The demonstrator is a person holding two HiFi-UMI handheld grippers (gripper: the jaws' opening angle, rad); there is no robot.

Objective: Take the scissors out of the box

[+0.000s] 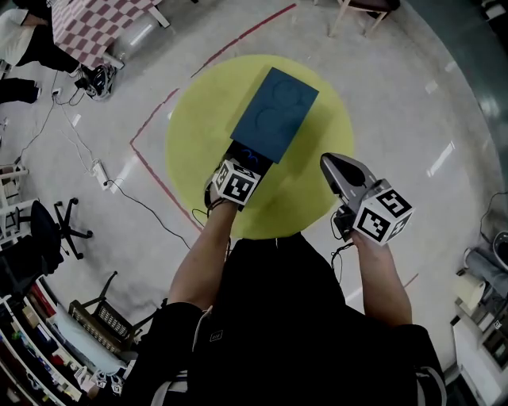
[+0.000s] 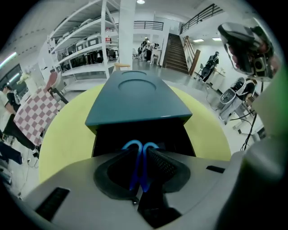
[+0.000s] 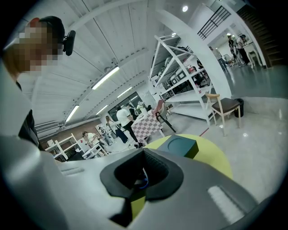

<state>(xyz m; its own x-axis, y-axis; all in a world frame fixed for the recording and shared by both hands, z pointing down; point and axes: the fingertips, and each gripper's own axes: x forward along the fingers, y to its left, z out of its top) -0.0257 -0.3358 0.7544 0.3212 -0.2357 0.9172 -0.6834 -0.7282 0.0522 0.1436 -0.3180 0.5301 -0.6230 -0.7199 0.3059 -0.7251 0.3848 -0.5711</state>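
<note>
A dark teal box (image 1: 274, 111) lies on the round yellow table (image 1: 198, 127), its near end open and dark inside. Blue scissors handles (image 1: 251, 152) show in that opening. My left gripper (image 1: 243, 158) points steeply down into it. In the left gripper view the two blue handle loops (image 2: 132, 145) sit between the pads, which press on them from both sides, just in front of the box (image 2: 135, 96). My right gripper (image 1: 336, 165) hangs to the right of the box over the table's edge, jaws together and holding nothing. The right gripper view shows its shut tips (image 3: 144, 153) with the box (image 3: 180, 146) beyond.
Red tape lines (image 1: 155, 170) cross the grey floor left of the table. A chequered table (image 1: 95, 28) stands at the far left and a chair (image 1: 361, 12) at the top. A black office chair (image 1: 67, 226), cables and shelves fill the left side.
</note>
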